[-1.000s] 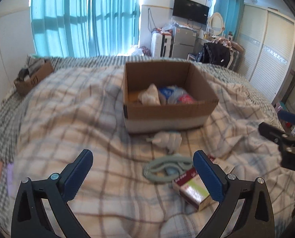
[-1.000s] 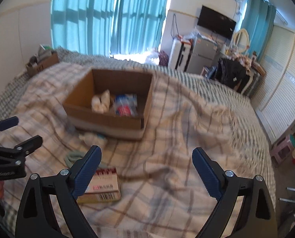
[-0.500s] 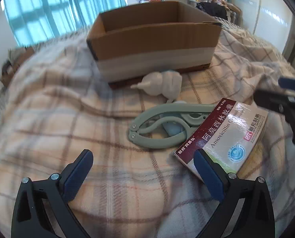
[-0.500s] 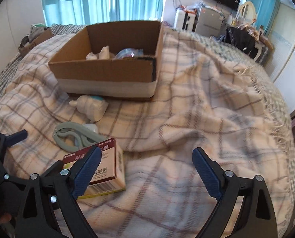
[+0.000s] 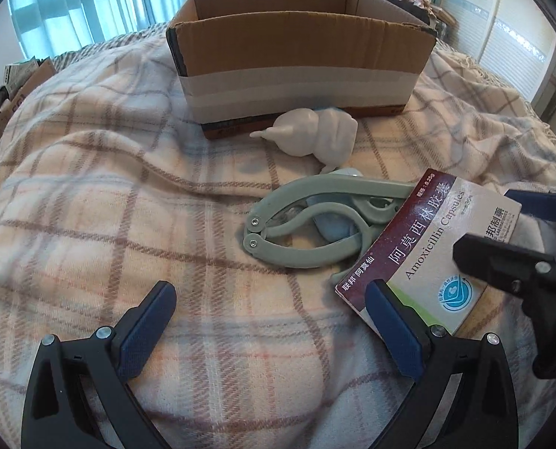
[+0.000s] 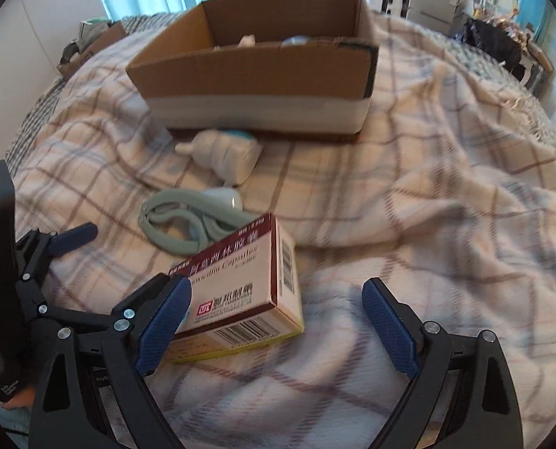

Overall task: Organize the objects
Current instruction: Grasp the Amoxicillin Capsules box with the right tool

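An open cardboard box (image 5: 300, 56) (image 6: 263, 86) stands on the plaid blanket and holds a few items. In front of it lie a white bottle-shaped object (image 5: 315, 136) (image 6: 221, 153), a grey-green plastic clamp tool (image 5: 307, 224) (image 6: 180, 220) and an Amoxicillin medicine carton (image 5: 427, 258) (image 6: 240, 292). My left gripper (image 5: 266, 325) is open and empty, low over the blanket, left of the carton. My right gripper (image 6: 278, 321) is open, with the carton between its fingers and against the left finger (image 6: 162, 325). It shows in the left wrist view (image 5: 513, 232) at the carton's right end.
A plaid blanket (image 5: 109, 187) covers the bed. A small box of clutter (image 5: 12, 86) sits at the far left edge. Curtains, a wardrobe (image 5: 521, 18) and furniture stand beyond the bed. The blanket to the right (image 6: 446, 187) is rumpled.
Both grippers have dropped low and moved in toward the objects. The right gripper has come around the medicine carton. Both stay open.
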Motion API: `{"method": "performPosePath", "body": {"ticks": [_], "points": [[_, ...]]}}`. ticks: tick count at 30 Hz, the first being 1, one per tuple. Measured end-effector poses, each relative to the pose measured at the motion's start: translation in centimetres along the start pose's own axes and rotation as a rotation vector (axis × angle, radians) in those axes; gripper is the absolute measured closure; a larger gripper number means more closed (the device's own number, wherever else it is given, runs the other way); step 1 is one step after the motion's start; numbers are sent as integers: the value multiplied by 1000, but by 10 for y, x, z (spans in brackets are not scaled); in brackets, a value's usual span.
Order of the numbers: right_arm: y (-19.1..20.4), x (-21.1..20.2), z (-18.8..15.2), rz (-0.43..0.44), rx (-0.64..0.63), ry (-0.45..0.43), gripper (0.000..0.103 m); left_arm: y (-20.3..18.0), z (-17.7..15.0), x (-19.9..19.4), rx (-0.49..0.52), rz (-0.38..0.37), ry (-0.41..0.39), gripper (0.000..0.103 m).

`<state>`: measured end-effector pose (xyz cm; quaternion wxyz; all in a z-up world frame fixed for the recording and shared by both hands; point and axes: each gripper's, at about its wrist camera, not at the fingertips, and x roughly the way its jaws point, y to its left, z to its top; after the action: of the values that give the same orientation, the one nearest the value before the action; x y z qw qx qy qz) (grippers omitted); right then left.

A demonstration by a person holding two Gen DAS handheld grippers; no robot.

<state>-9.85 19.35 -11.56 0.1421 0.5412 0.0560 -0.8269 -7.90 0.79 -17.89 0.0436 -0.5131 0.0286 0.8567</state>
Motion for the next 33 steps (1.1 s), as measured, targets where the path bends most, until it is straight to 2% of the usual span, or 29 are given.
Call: {"method": "performPosePath", "body": {"ticks": [4, 6, 8, 14, 15, 16, 17, 20, 28, 31, 33], "points": [[1, 7, -1, 40, 19, 31, 14, 3, -1, 0, -13, -11, 0, 0], [3, 8, 0, 68, 26, 33, 22, 4, -1, -2, -16, -13, -5, 0], [7, 5, 2, 100, 31, 22, 40, 6, -1, -3, -23, -18, -7, 0], [15, -12, 7, 168, 52, -56, 51, 7, 0, -8, -39, -11, -17, 2], [16, -12, 8, 189, 56, -60, 54, 7, 1, -9, -38, -8, -20, 2], [18, -10, 9, 219, 57, -59, 61, 6, 1, -10, -40, -4, -22, 2], [21, -7, 11, 217, 47, -59, 66, 7, 2, -11, -44, -7, -23, 2], [20, -17, 13, 210, 39, -98, 68, 9, 4, -18, -62, -35, -24, 2], [-7, -86, 38, -27, -36, -289, 73, 0, 31, -30, -50, -67, -72, 2], [-15, -90, 47, -91, -56, -319, 73, -2, 48, -24, -69, -84, -82, 2], [-21, -87, 52, -101, -55, -320, 73, -2, 60, -18, -89, -84, -89, 2]]}}
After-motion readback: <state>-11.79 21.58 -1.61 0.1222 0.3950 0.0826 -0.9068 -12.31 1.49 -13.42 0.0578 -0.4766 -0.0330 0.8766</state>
